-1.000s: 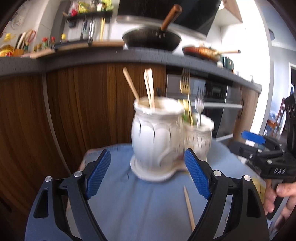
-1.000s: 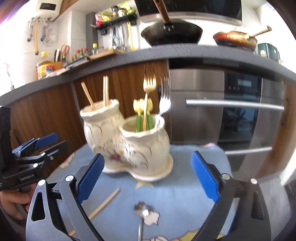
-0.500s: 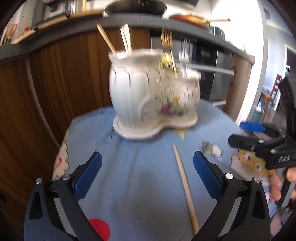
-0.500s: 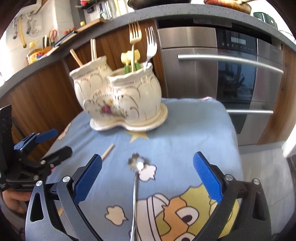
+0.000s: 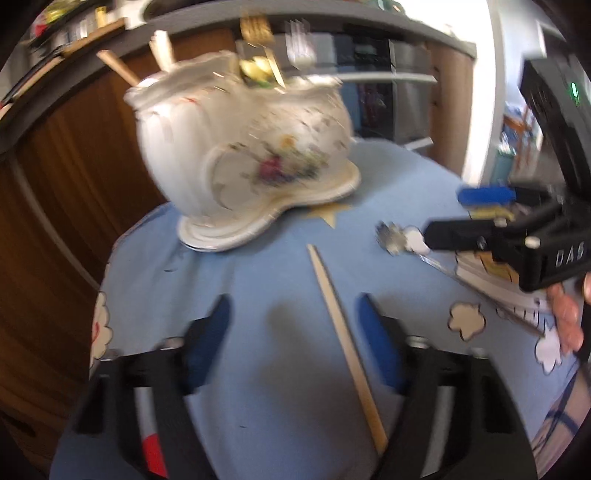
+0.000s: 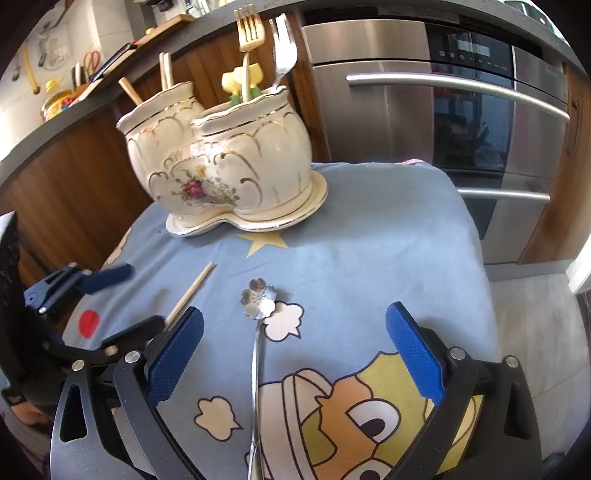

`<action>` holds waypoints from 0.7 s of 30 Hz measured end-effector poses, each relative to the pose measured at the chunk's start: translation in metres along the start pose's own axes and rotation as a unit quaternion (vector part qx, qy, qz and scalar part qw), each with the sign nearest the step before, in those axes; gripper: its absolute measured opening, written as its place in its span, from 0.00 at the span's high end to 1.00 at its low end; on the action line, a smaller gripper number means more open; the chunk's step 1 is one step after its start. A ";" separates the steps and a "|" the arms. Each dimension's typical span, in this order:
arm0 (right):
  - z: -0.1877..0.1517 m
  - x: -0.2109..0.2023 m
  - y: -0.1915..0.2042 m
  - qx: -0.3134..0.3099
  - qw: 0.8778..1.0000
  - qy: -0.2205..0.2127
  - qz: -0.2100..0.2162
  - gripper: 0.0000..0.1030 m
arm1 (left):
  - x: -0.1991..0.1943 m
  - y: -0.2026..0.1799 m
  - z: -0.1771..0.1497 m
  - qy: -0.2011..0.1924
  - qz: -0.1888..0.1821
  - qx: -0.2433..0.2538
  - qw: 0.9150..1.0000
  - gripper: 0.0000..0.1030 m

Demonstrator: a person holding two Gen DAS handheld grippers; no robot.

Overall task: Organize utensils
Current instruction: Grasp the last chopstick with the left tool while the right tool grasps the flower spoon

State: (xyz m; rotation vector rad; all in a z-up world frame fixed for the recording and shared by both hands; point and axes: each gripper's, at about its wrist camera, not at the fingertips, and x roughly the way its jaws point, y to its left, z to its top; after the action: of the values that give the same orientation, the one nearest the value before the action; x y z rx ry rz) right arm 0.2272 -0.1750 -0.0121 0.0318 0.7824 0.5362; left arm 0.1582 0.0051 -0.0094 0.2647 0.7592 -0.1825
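Left claw (image 5: 293, 332), jaws wide, straddles a chopstick (image 5: 345, 343) lying lengthwise; right claw (image 6: 293, 354), also wide, straddles a flower-bowled spoon (image 6: 257, 306) likewise

A dark grey countertop (image 6: 369, 7) runs above brown wooden cabinet fronts (image 6: 74, 177). A stainless steel oven (image 6: 424, 110) with long bar handles sits beside them. Pale grey floor (image 6: 528, 295) shows lower right; daylight brightens a white wall (image 5: 498, 74).
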 end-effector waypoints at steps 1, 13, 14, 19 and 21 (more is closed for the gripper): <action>0.000 0.000 0.000 0.000 1.000 0.000 0.000 0.05 | 0.002 -0.002 -0.001 0.006 -0.003 0.005 1.000 0.55; -0.006 0.005 0.022 -0.063 0.998 0.019 -0.007 0.46 | 0.014 0.027 -0.005 0.029 -0.073 -0.071 0.994 0.90; -0.006 0.008 0.023 -0.066 0.997 0.028 -0.007 0.50 | 0.015 0.029 -0.005 0.029 -0.077 -0.075 0.994 0.90; -0.009 0.014 0.027 -0.079 0.996 0.049 -0.010 0.53 | 0.016 0.027 -0.005 0.030 -0.076 -0.074 0.994 0.90; -0.011 0.016 0.035 -0.101 0.993 0.056 -0.027 0.55 | 0.016 0.028 -0.005 0.029 -0.079 -0.079 0.993 0.90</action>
State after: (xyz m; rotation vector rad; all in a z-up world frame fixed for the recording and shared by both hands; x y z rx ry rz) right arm 0.2133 -0.1387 -0.0231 -0.2076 0.8324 0.5667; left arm 0.1738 0.0322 -0.0196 0.0605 0.8489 -0.2638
